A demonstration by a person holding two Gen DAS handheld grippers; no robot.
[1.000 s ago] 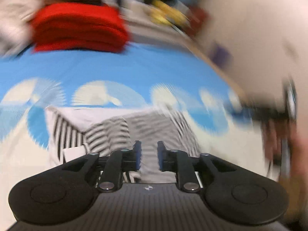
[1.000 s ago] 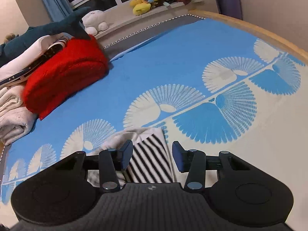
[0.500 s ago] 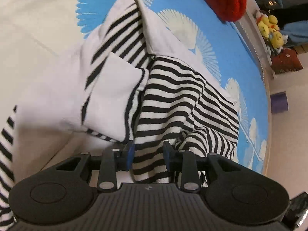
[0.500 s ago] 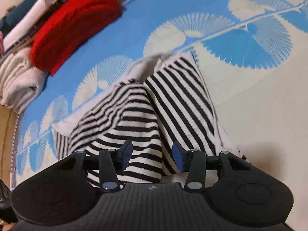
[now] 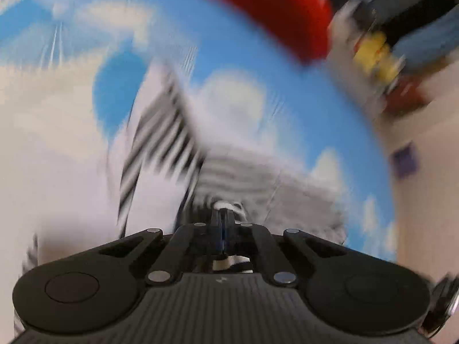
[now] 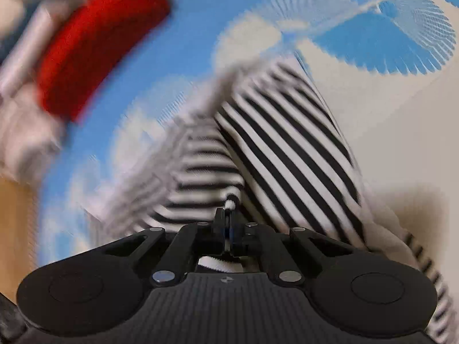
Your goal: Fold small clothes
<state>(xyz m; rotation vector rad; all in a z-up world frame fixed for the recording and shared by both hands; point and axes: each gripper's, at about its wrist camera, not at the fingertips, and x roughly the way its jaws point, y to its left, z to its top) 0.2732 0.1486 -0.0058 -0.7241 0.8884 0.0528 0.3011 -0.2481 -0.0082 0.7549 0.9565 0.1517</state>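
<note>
A small black-and-white striped garment (image 6: 287,132) lies rumpled on a bed with a blue and cream fan-pattern cover (image 6: 373,132). It also shows, blurred, in the left wrist view (image 5: 160,143). My left gripper (image 5: 223,215) is shut on a pinch of the striped fabric. My right gripper (image 6: 228,215) is shut on another fold of the same garment, with a bit of cloth sticking out past the fingertips. Both views are smeared by motion.
A folded red blanket (image 6: 94,43) lies at the far side of the bed, also in the left wrist view (image 5: 264,5). Pale folded cloth (image 6: 23,132) lies left of it. Yellow plush toys (image 5: 375,54) sit on a ledge. A wooden bed edge (image 6: 14,229) is at left.
Both grippers were open over the striped garment; now both have closed on its fabric. Both views are swinging fast, with the cloth pulled up toward the fingers.
</note>
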